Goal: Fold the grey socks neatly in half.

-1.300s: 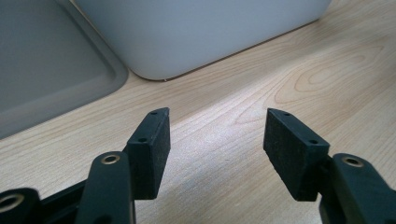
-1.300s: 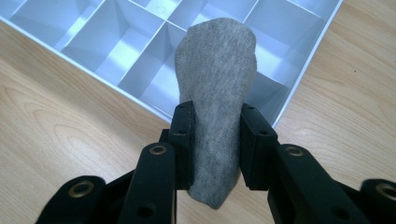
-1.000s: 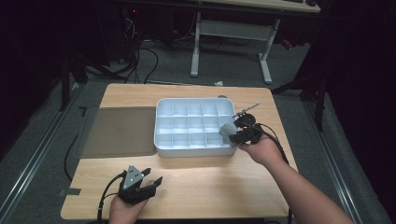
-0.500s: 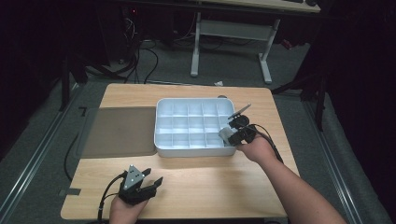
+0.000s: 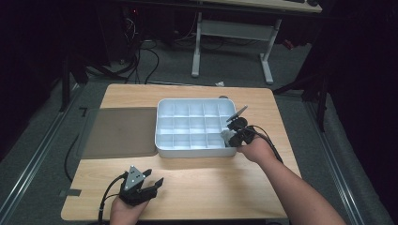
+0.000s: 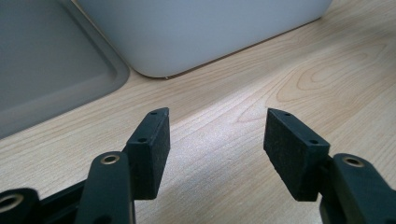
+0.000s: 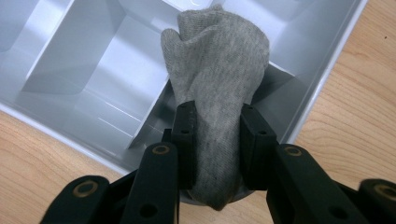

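Observation:
A white tray (image 5: 162,151) divided into several compartments sits on the middle of the wooden table. My right gripper (image 5: 229,137) hangs over its near right corner, shut on a bunched grey cloth (image 5: 227,136). In the right gripper view the grey cloth (image 7: 219,70) is pinched between both pads of the right gripper (image 7: 217,135) and droops into the corner compartment of the tray (image 7: 327,74). My left gripper (image 5: 149,182) rests low at the front left of the table, open. The left gripper view shows the left gripper (image 6: 215,140) with bare wood between its pads.
A flat grey lid or mat (image 5: 119,132) lies left of the tray, touching it. The left gripper view has the grey lid (image 6: 51,70) and the tray's outer wall (image 6: 205,28) just ahead. Beyond the table stand a desk frame (image 5: 234,42) and cables on the floor.
My right gripper has sunk with the grey cloth toward the tray's near right corner. The left gripper has kept still.

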The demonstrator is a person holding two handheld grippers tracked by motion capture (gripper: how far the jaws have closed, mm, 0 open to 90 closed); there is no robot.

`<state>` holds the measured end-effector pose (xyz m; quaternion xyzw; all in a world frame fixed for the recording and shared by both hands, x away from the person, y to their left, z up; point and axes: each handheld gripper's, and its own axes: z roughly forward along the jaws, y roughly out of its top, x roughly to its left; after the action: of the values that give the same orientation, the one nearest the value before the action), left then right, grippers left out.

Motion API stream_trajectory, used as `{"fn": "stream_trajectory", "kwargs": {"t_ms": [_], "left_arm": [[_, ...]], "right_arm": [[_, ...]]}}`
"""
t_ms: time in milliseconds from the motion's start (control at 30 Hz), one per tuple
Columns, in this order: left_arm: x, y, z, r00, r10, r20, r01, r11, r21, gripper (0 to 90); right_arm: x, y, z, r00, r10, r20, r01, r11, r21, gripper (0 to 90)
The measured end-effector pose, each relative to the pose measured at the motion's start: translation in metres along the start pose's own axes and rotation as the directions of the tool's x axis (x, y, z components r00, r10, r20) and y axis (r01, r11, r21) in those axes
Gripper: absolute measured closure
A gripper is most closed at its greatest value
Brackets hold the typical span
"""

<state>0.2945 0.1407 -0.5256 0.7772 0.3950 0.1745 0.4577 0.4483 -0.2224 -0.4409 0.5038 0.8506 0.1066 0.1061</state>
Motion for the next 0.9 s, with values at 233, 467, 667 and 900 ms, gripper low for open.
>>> {"fn": "stream_trajectory", "kwargs": {"t_ms": [233, 467, 667, 900], "left_arm": [[0.000, 0.000, 0.000, 1.0000, 0.001, 0.003, -0.001, 1.0000, 0.003, 41.4], [0.001, 0.000, 0.000, 1.0000, -0.002, 0.004, 0.002, 1.0000, 0.004, 41.4], [0.001, -0.001, 0.001, 1.0000, -0.002, 0.005, 0.002, 1.0000, 0.005, 41.4], [0.001, 0.000, 0.001, 1.0000, -0.002, 0.005, 0.002, 1.0000, 0.006, 41.4]], "right_arm": [[0.000, 0.000, 0.005, 0.9999, 0.012, -0.003, -0.012, 0.9998, 0.013, 71.7], [-0.001, 0.001, 0.010, 0.9999, -0.004, -0.010, 0.004, 0.9997, 0.025, 71.7], [0.000, 0.001, 0.014, 0.9998, -0.012, -0.013, 0.013, 0.9994, 0.032, 71.6], [-0.001, 0.002, 0.011, 0.9996, 0.021, -0.021, -0.020, 0.9992, 0.034, 68.7]]}}
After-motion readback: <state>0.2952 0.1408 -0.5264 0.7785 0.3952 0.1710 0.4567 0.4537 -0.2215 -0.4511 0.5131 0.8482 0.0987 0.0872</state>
